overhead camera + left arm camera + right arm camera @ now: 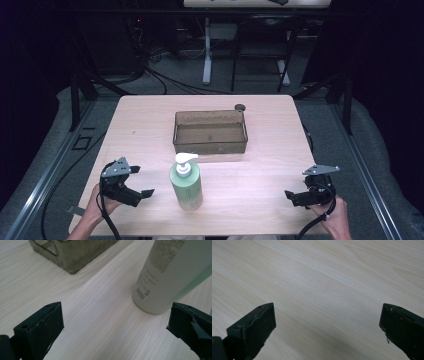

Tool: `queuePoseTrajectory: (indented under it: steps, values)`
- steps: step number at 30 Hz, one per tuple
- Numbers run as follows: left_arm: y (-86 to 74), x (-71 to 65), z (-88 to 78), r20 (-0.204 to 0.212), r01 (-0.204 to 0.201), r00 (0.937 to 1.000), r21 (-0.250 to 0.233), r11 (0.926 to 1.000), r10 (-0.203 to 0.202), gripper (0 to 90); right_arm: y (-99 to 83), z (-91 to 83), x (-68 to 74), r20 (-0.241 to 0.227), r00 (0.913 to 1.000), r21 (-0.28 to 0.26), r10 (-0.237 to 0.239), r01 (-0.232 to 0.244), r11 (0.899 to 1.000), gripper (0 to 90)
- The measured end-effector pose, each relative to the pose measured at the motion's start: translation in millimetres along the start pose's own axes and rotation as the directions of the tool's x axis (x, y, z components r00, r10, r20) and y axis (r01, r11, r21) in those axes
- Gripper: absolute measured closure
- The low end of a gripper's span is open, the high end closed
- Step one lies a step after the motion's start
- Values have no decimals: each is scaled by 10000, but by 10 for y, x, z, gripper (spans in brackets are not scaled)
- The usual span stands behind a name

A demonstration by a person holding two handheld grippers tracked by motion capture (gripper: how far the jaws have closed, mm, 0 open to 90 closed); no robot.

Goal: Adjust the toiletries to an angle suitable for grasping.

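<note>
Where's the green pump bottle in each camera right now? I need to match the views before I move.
High view: the pump bottle stands upright near the table's front edge, left of centre, in front of the brown bin.
Left gripper view: its lower body is at upper right, beyond the open jaws.
Right gripper view: not in it; bare wooden table between open jaws.
Shared landmark: the bin's corner, top of the left gripper view.

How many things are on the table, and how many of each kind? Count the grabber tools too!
Green plastic pump bottle with a white pump top: 1
Brown see-through rectangular plastic bin: 1
Small dark round object behind the bin: 1
Black hand-held gripper: 2, the left one and the right one, both open
Total: 5
</note>
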State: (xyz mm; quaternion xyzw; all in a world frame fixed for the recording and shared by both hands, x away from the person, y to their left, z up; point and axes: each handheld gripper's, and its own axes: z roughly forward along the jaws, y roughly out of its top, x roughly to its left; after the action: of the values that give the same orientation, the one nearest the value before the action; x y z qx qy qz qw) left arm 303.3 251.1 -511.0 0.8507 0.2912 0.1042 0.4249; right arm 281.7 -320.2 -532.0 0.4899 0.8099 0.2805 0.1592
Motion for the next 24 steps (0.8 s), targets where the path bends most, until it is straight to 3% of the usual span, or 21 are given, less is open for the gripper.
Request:
queuePoseTrajectory:
  steps: [2, 3, 4, 7, 21, 24]
  values:
    - [38, -57, 13, -6, -102, 9999, -76, 9999, 102, 0, 0, -5, -5, -100, 9999, -52, 74, -75, 10000, 1]
    - [69, -105, 29, -181, -46, 9998, -22, 10000, 45, 0, 2, -14, -7, -136, 9998, -107, 144, -146, 9998, 4]
    - [78, -118, 42, -47, 176, 9998, -138, 9998, -176, 0, 2, -14, -1, -113, 9998, -248, 189, -192, 9995, 5]
    - [136, -190, 75, -117, 176, 9998, -131, 9998, -177, 0, 19, -37, 8, -223, 9996, -175, 159, -163, 9997, 5]
    - [353, -480, 128, 574, -67, 9983, -585, 9983, 100, 0, 16, -25, 24, -161, 9998, -322, 127, -132, 9994, 4]
    - [411, -542, 142, 679, -202, 9974, -743, 9970, 253, 0, 24, -30, 32, -198, 9998, -134, 50, -53, 9999, 4]
